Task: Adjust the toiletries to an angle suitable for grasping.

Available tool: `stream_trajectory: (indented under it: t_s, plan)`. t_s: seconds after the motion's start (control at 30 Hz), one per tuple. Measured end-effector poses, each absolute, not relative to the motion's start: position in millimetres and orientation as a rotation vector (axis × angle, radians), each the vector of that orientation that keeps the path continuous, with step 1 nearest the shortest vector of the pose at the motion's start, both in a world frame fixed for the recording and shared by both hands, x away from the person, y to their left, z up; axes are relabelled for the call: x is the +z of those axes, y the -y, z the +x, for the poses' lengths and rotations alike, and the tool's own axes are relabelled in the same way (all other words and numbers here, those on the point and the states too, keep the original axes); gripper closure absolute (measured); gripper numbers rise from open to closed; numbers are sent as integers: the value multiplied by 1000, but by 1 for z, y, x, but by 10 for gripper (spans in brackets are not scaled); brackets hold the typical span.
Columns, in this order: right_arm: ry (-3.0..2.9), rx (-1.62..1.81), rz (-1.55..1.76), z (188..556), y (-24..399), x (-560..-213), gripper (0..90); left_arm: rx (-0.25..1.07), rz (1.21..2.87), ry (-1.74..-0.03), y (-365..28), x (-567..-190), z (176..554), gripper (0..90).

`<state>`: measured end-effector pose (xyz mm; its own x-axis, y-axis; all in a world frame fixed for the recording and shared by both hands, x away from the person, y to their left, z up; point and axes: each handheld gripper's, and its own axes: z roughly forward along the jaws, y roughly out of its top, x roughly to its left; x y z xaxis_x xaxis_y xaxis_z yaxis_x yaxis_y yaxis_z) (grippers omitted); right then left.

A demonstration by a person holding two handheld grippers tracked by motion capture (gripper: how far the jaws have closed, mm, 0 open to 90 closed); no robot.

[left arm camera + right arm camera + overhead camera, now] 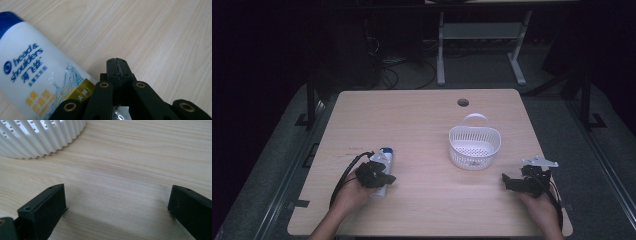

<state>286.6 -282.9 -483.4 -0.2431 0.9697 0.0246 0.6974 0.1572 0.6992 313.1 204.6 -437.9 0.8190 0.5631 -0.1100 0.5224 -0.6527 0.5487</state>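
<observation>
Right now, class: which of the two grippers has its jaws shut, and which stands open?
The left gripper beside the shampoo bottle is shut, jaws pressed together on nothing. The right gripper near the white basket stands wide open.

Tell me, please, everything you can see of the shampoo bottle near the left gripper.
The shampoo bottle is white, plastic-looking, with a blue cap and a printed label: blue brand lettering, a water splash and a yellow patch. It lies on its side on the wooden table, left of the white basket, cap pointing away from the person. The left gripper, jaws shut and empty, sits right beside it; contact cannot be told.
</observation>
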Motion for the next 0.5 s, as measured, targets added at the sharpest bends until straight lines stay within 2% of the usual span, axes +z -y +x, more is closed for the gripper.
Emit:
stream_trajectory:
  t_s: [0.5]
  plan:
    - [-2003, 841, 1588, 287, 283, -483, 9, 182, 2397, -888, -240, -438, 304, 900]
